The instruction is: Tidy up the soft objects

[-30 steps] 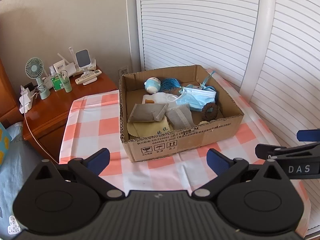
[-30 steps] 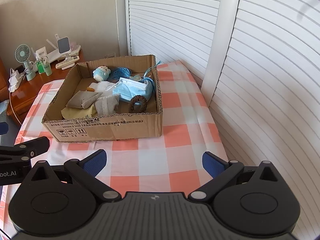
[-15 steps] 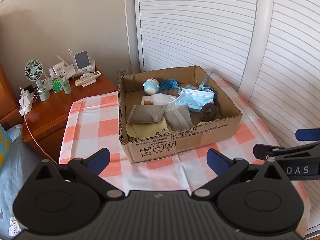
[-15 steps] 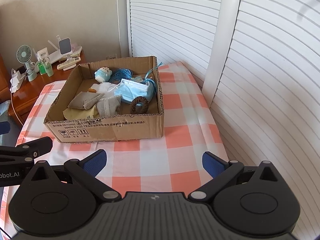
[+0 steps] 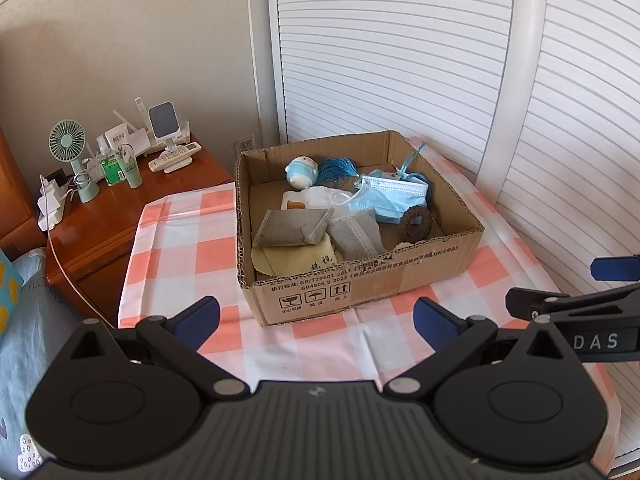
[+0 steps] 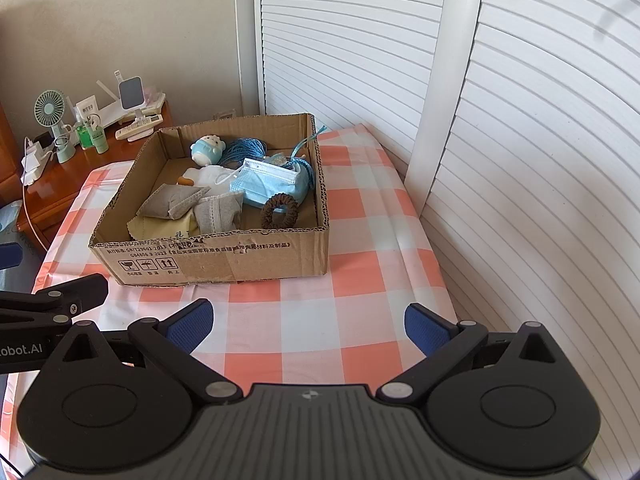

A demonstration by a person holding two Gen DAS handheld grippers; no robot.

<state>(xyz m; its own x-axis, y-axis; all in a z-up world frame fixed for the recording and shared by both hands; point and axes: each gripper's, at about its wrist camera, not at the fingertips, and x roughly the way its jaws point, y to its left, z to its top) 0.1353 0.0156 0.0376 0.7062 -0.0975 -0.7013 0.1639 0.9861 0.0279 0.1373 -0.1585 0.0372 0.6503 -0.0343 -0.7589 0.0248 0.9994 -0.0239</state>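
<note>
An open cardboard box [image 5: 360,286] [image 6: 224,258] stands on the red-and-white checked tablecloth [image 5: 180,240] [image 6: 372,264]. Inside lie grey cloth pouches [image 5: 294,226] [image 6: 174,204], a yellow cloth [image 5: 294,260], a blue face mask [image 5: 390,196] [image 6: 268,182], a brown scrunchie [image 5: 416,222] [image 6: 280,210], a blue-white plush toy [image 5: 302,170] [image 6: 208,148], blue yarn [image 5: 338,168] [image 6: 244,150] and a white cloth [image 5: 316,198]. My left gripper [image 5: 316,318] is open and empty, short of the box's near wall. My right gripper [image 6: 308,324] is open and empty over the cloth near the box's front right corner.
A wooden side table [image 5: 104,220] [image 6: 48,176] at the left holds a small green fan [image 5: 68,144], bottles, a phone stand and chargers with cables. White louvred doors [image 5: 400,60] [image 6: 520,160] close off the back and right. Bedding [image 5: 24,320] lies at lower left.
Both grippers have drawn back slightly from the box, which now looks a little smaller and farther. Both stay open and empty. The box contents have not moved.
</note>
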